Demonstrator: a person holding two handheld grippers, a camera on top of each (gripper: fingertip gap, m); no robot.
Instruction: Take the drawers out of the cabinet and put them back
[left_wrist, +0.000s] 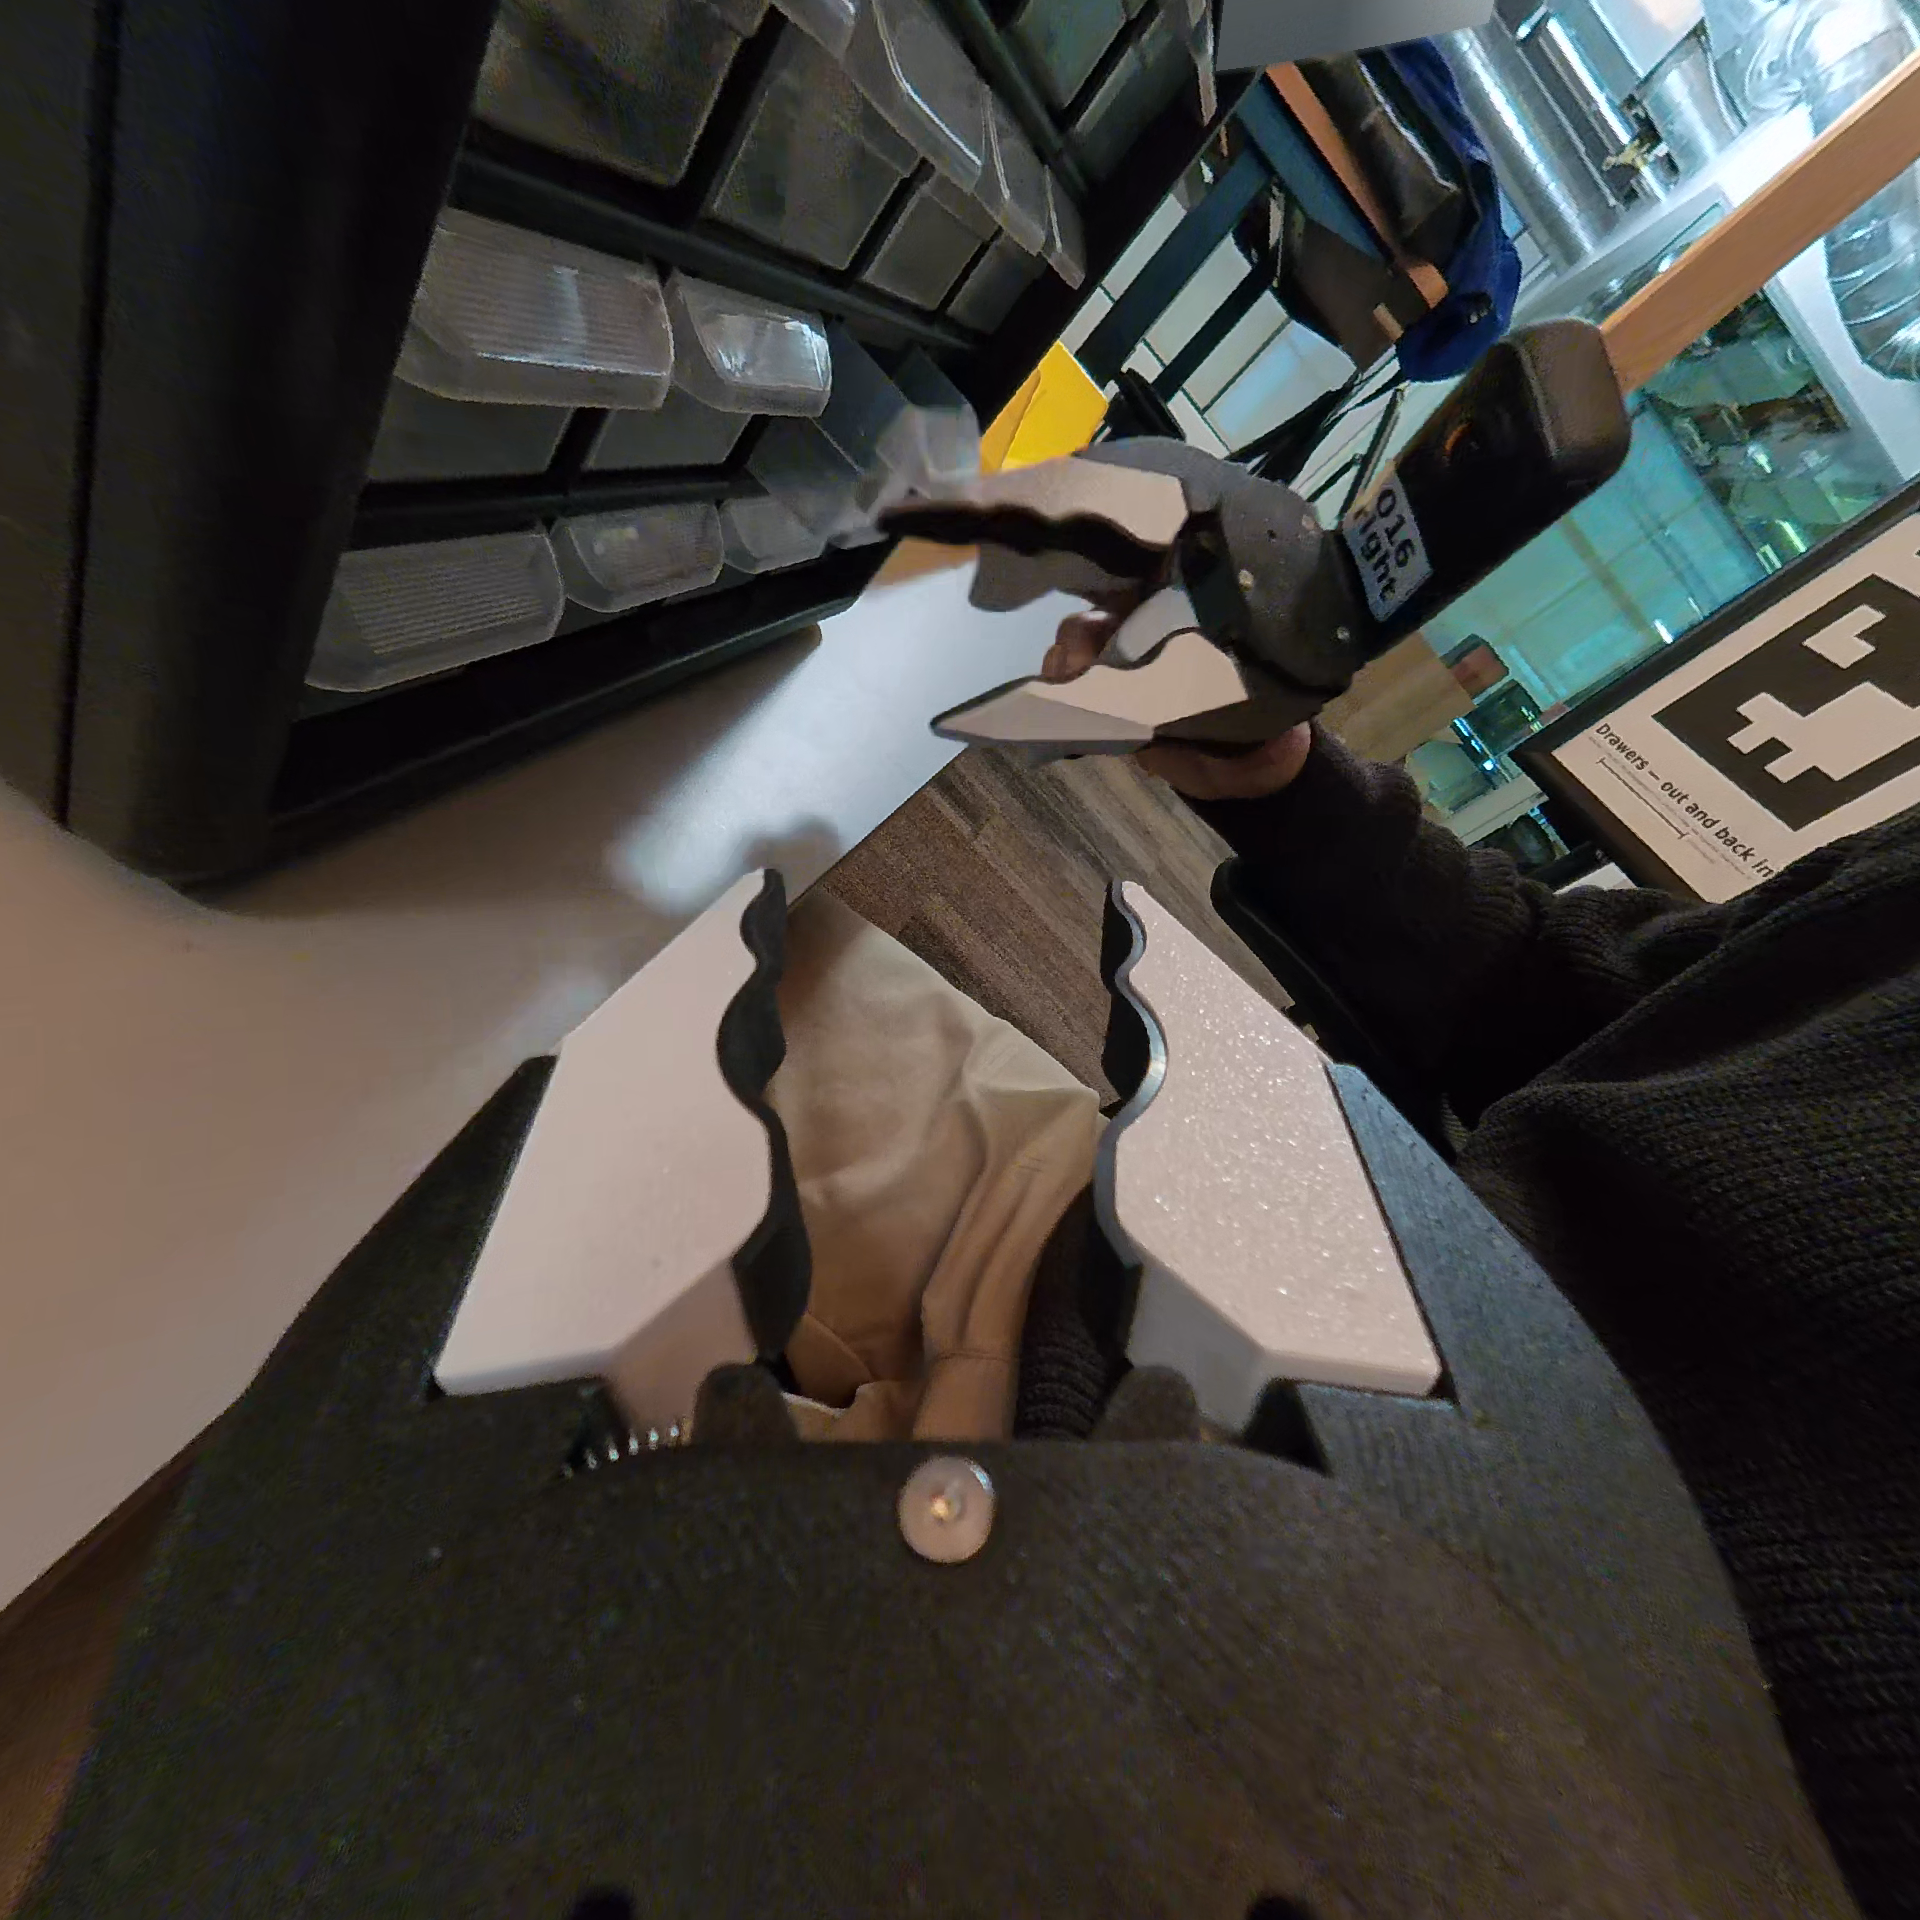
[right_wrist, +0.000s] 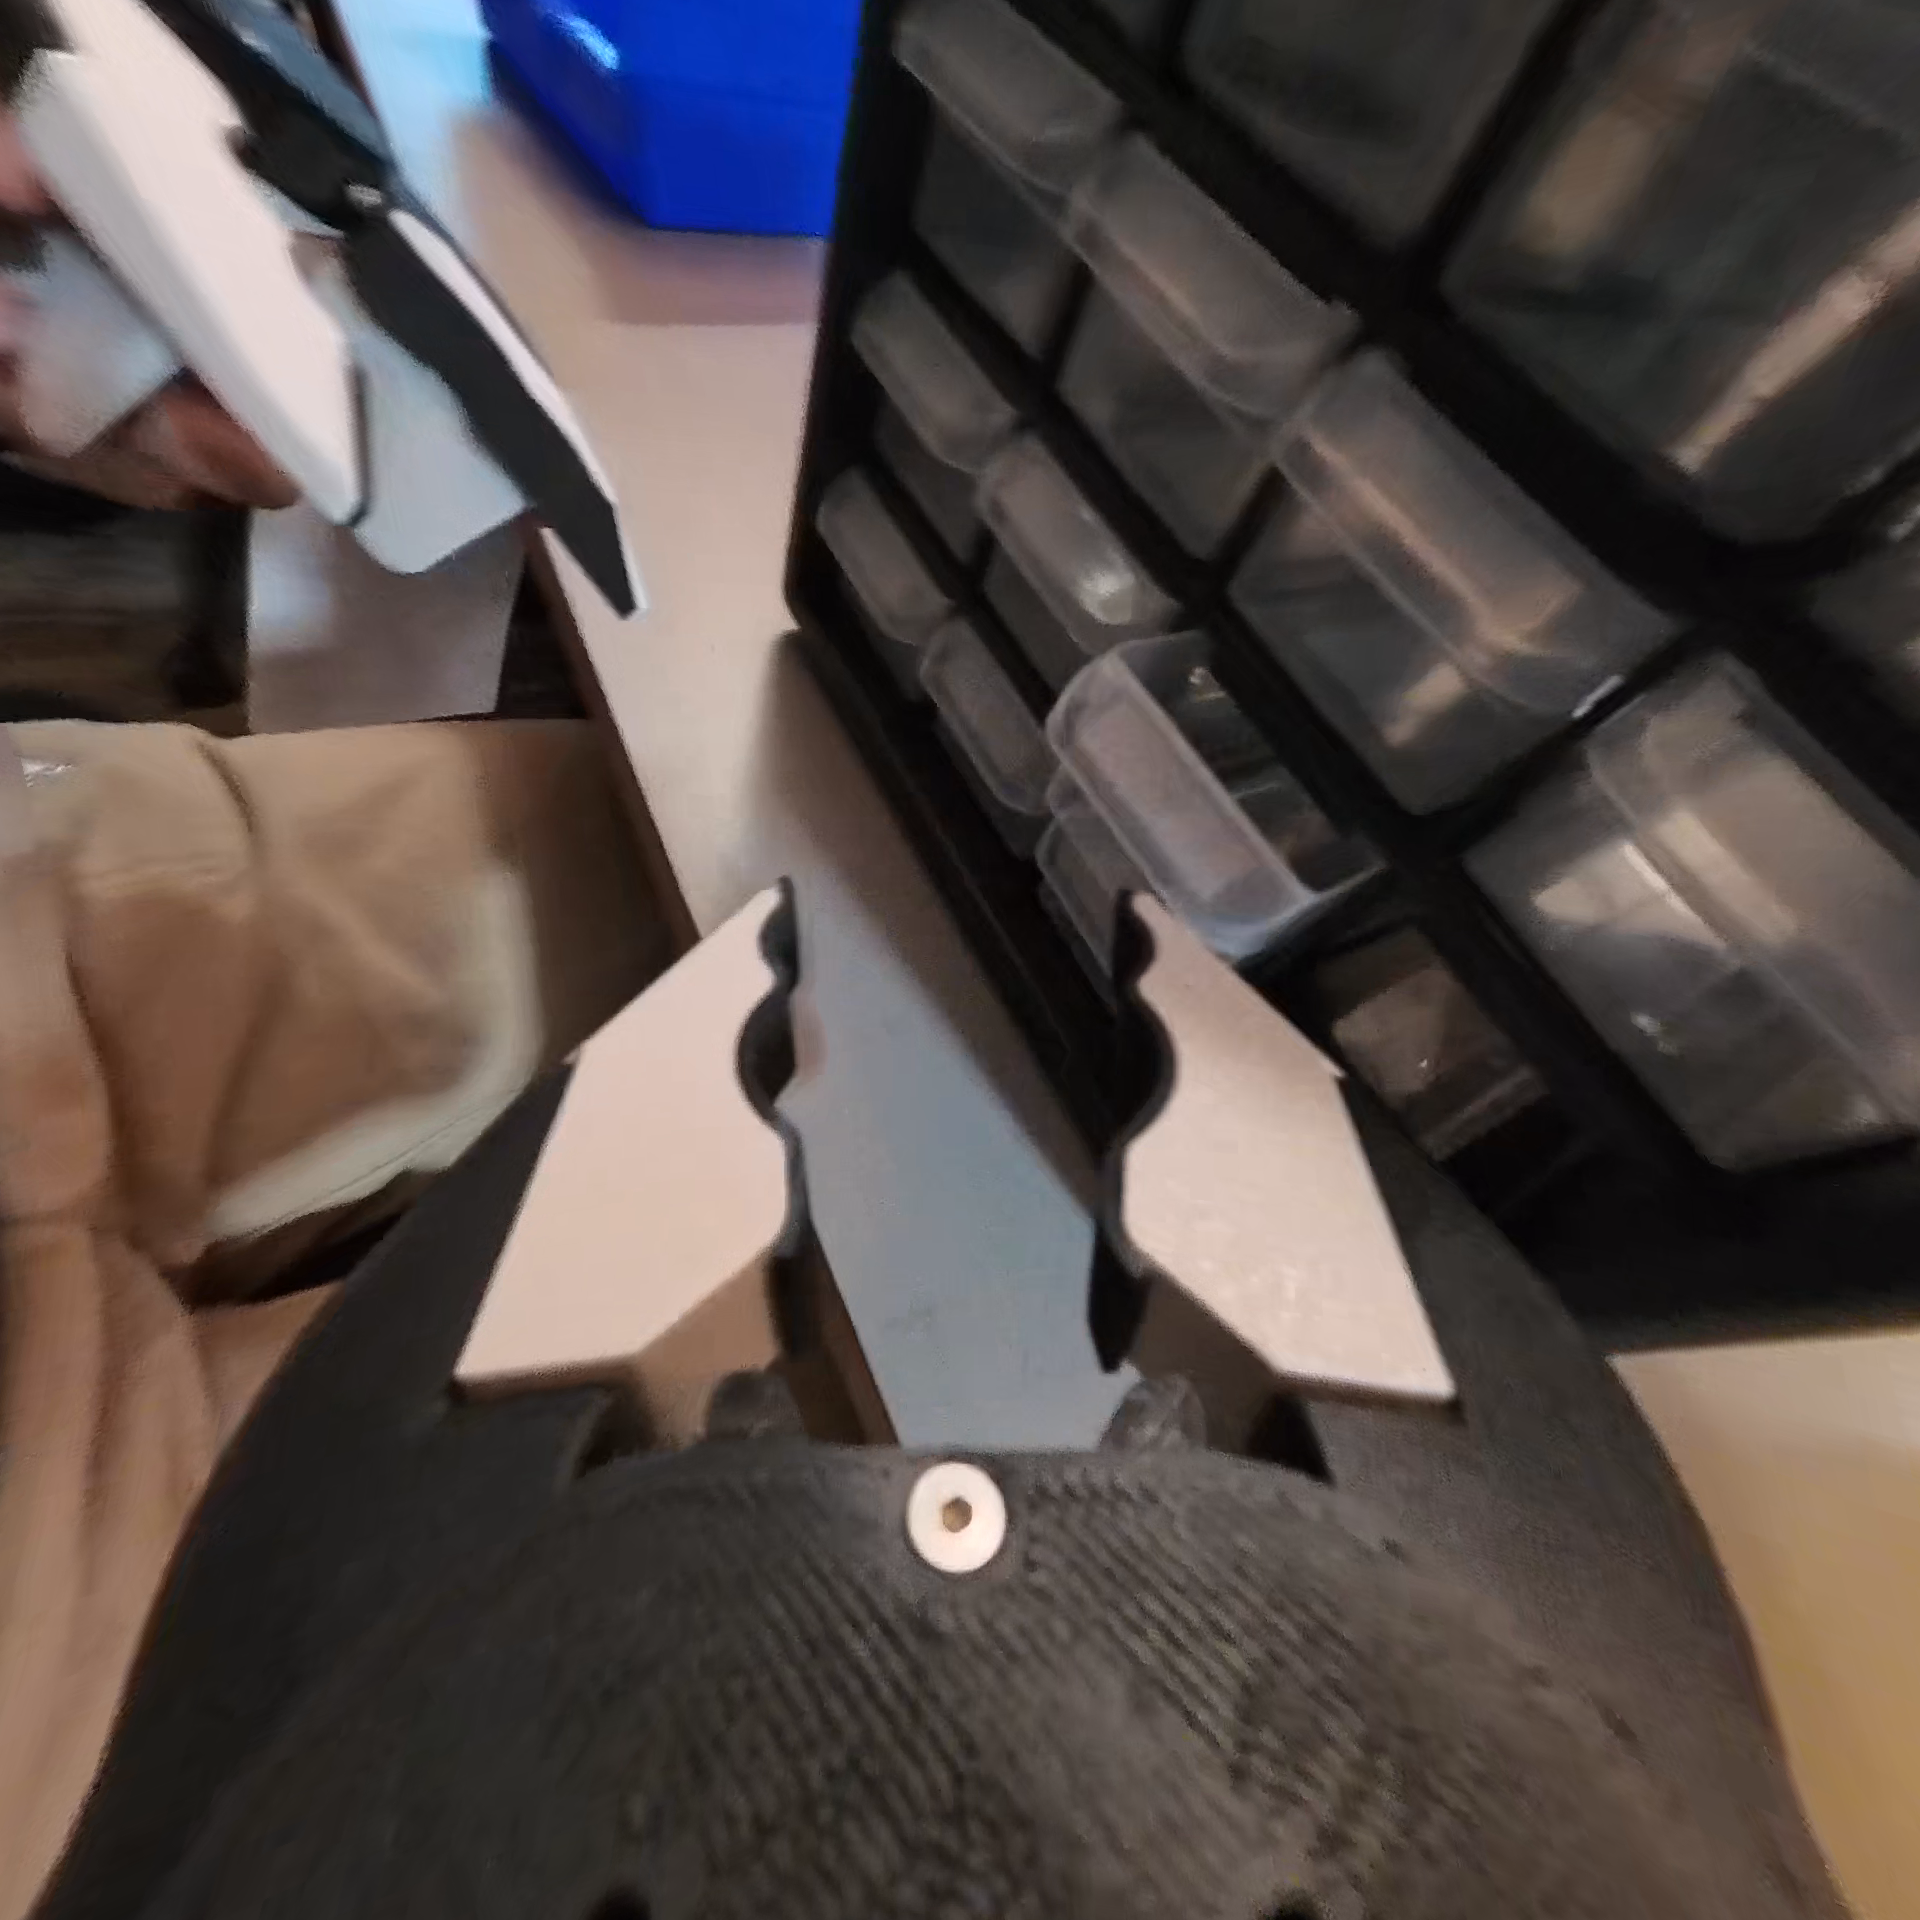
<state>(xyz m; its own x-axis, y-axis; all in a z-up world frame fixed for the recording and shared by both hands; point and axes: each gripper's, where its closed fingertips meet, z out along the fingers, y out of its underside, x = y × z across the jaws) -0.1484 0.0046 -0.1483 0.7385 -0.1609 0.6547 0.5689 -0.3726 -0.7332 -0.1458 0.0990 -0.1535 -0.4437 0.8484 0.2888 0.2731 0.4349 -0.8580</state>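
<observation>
A black cabinet (left_wrist: 208, 416) with several clear drawers stands on a pale table (left_wrist: 312, 1039). It also shows in the right wrist view (right_wrist: 1558, 623). One small clear drawer (right_wrist: 1164, 790) in a lower row sticks partly out; it also shows in the left wrist view (left_wrist: 909, 442). My right gripper (right_wrist: 956, 904) is open and empty, and its right fingertip is just in front of that drawer. It also shows in the left wrist view (left_wrist: 920, 623), jaws wide apart. My left gripper (left_wrist: 945, 904) is open and empty, held off the table's front edge, away from the cabinet.
A blue bin (right_wrist: 675, 104) stands on the table left of the cabinet. A yellow object (left_wrist: 1039, 416) lies beyond the cabinet. A white board with a black square marker (left_wrist: 1766, 707) stands to the right. The person's beige trousers (right_wrist: 260, 935) are below the table edge.
</observation>
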